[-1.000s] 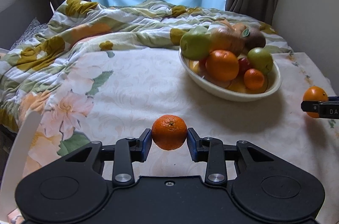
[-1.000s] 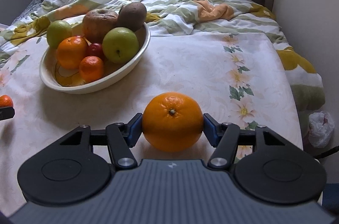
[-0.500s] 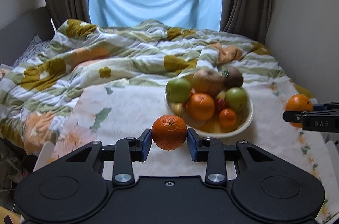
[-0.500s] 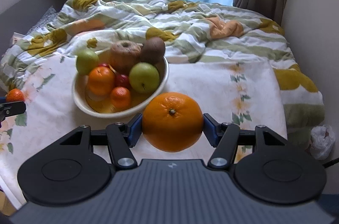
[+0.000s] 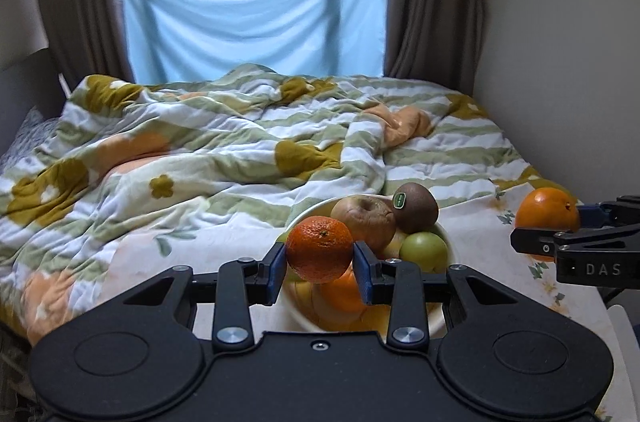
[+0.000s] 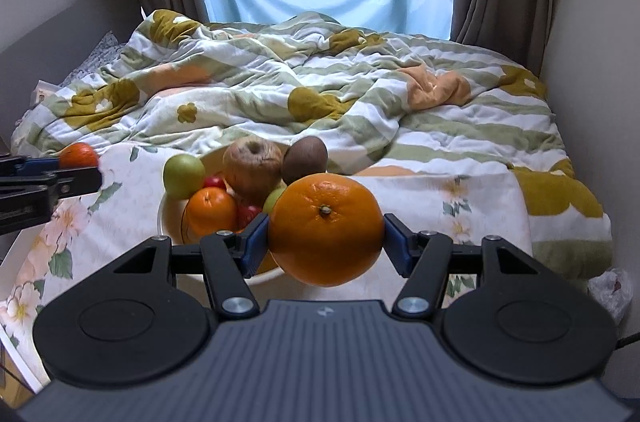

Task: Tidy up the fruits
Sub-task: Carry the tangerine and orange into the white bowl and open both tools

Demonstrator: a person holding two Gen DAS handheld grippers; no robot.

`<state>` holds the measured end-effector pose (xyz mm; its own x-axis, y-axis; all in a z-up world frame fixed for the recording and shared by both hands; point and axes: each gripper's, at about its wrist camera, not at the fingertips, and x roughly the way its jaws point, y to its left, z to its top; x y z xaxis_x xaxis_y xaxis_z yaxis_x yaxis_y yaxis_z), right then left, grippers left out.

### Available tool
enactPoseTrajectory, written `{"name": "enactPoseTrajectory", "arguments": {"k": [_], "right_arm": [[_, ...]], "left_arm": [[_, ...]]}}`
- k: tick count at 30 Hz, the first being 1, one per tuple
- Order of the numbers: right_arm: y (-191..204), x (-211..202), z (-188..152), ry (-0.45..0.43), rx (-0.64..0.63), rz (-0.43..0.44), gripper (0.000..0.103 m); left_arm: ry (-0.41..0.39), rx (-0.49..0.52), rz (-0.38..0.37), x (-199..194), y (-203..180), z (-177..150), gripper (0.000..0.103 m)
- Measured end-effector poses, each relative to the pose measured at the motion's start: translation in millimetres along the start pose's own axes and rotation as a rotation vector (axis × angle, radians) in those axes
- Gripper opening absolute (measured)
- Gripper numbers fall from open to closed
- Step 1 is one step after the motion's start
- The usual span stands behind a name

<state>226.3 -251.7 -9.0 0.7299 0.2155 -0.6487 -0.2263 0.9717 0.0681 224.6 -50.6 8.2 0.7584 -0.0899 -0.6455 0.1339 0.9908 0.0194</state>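
My left gripper (image 5: 320,264) is shut on a small tangerine (image 5: 319,248), held in the air in front of the cream fruit bowl (image 5: 304,314). My right gripper (image 6: 326,246) is shut on a large orange (image 6: 326,228), held up to the right of the bowl (image 6: 170,222). The bowl holds a brown apple (image 6: 252,169), a kiwi (image 6: 305,155), green apples (image 6: 183,175), an orange (image 6: 207,212) and small red fruits. The right gripper and its orange (image 5: 546,212) show at the right of the left wrist view; the left gripper's tangerine (image 6: 78,155) shows at the left of the right wrist view.
The bowl stands on a floral cloth (image 6: 480,198) on the bed's near end. A rumpled green, white and mustard quilt (image 5: 224,146) covers the bed behind. A wall (image 5: 560,22) runs close on the right. Curtains and a blue-covered window are at the back. A white plastic bag (image 6: 612,290) lies low right.
Both grippers have risen and pulled back with their fruit, so the bowl looks lower and smaller and more of the window shows. Both grips are unchanged.
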Motion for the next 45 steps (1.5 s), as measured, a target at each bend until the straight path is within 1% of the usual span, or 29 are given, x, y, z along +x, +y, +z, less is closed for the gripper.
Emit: {"name": "enactPoseTrajectory", "arguments": {"k": [5,8,16,22,27,29,30,31,32,34,36,38,40,45], "right_arm": [[0.4,15.9,10.7,0.005,0.029,-0.014,0.075],[0.6,27.9,14.0,0.016,0.044,-0.027,0.075],[-5.0,53.9,12.9,0.058,0.108,-0.078,0.075],[-9.1,62.5,10.9,0.073,0.134,-0.107,0.075],[-12.1,65.6,9.4,0.081,0.151,-0.123,0.075],[-13.0,65.7,9.4,0.081,0.155,-0.127,0.075],[-13.5,65.0,9.3,0.080,0.157,-0.129,0.075],[-13.5,64.6,9.6,0.079,0.158,-0.130,0.075],[-13.6,63.9,10.0,0.077,0.158,-0.132,0.075],[-12.8,61.9,11.3,0.073,0.155,-0.135,0.075],[-12.9,60.3,12.4,0.069,0.153,-0.135,0.075],[-12.7,58.6,13.5,0.065,0.150,-0.132,0.075],[-11.0,56.3,14.6,0.061,0.143,-0.126,0.075],[-1.8,53.0,17.6,0.051,0.110,-0.094,0.075]], "left_arm": [[0.038,0.065,-0.045,35.7,-1.6,10.6,0.040],[0.066,0.098,-0.085,56.7,-4.9,13.3,0.040],[0.138,0.180,-0.182,96.7,-22.3,9.3,0.040],[0.189,0.219,-0.218,114.2,-30.5,3.0,0.040],[0.198,0.241,-0.226,119.1,-34.1,2.0,0.041],[0.191,0.240,-0.235,117.8,-33.9,2.6,0.055],[0.180,0.241,-0.235,115.1,-33.6,2.8,0.072],[0.165,0.243,-0.230,111.5,-33.4,3.0,0.083],[0.152,0.248,-0.228,108.2,-33.5,3.3,0.085],[0.138,0.261,-0.230,100.6,-33.1,3.5,0.085],[0.126,0.265,-0.216,93.1,-32.3,3.3,0.086],[0.115,0.254,-0.200,85.4,-28.9,3.6,0.091],[0.102,0.221,-0.184,77.2,-21.0,4.7,0.099],[0.088,0.107,-0.129,56.5,7.4,5.8,0.102]]}}
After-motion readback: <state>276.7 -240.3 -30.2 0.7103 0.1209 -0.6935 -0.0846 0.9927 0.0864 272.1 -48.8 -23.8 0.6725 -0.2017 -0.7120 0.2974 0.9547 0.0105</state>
